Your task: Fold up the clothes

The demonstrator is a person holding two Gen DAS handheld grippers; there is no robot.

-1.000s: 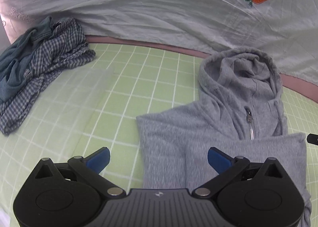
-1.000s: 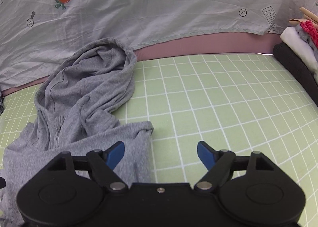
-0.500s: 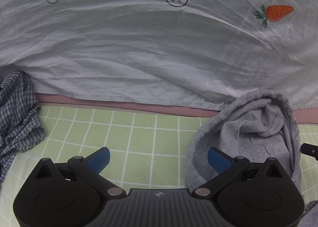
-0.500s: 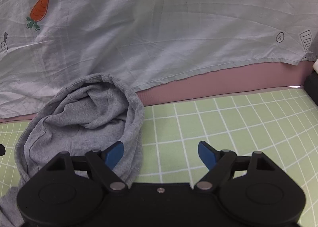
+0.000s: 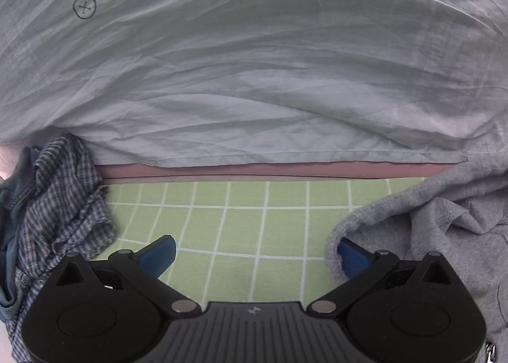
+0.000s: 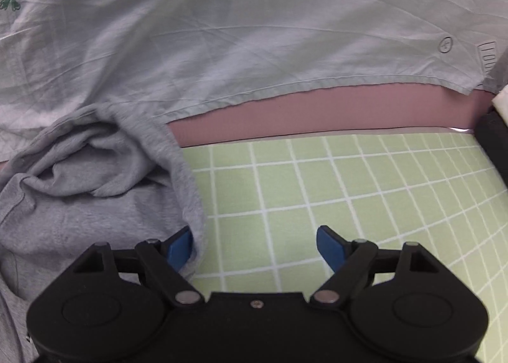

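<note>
Hood (image 5: pixel 444 223) between left gripper (image 5: pixel 255 255) and right gripper (image 6: pixel 254 244), edges at inner pads; both wide open, empty.

On the surface (image 5: pixel 241 223) a mat lies with the hoodie (image 5: pixel 444 236) on its right part and a crumpled shirt (image 5: pixel 60 204) at its left edge, well apart, while a sheet (image 5: pixel 254 77) lies behind them all.
</note>
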